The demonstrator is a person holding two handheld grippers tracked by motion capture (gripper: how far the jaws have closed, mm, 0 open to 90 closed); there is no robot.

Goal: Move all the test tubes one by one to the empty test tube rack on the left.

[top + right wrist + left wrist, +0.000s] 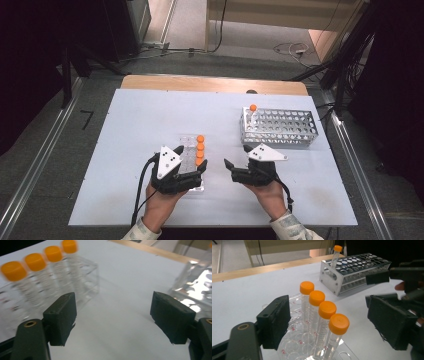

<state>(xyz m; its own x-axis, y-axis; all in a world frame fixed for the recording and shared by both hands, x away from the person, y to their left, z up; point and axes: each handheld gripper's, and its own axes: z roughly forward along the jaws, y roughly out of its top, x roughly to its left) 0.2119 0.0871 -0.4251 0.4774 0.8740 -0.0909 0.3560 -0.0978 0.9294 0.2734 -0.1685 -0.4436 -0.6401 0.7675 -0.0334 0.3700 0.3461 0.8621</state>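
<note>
Left gripper [332, 322] jaws apart, straddling four orange-capped tubes [322, 315] in clear rack [191, 165]; nothing clamped. Right gripper [113, 317] open, empty; tubes ahead-left, metal rack [280, 127] beyond for receiving.

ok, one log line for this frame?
left gripper: open, at clear plastic rack | right gripper: open, empty | orange-capped tubes: four racked

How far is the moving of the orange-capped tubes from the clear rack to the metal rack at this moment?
Done: one tube stands in a corner of the metal rack. In hand: nothing; the left gripper is open beside the clear rack, and the right gripper is open over bare table. Left: four tubes wait in the clear rack.
</note>
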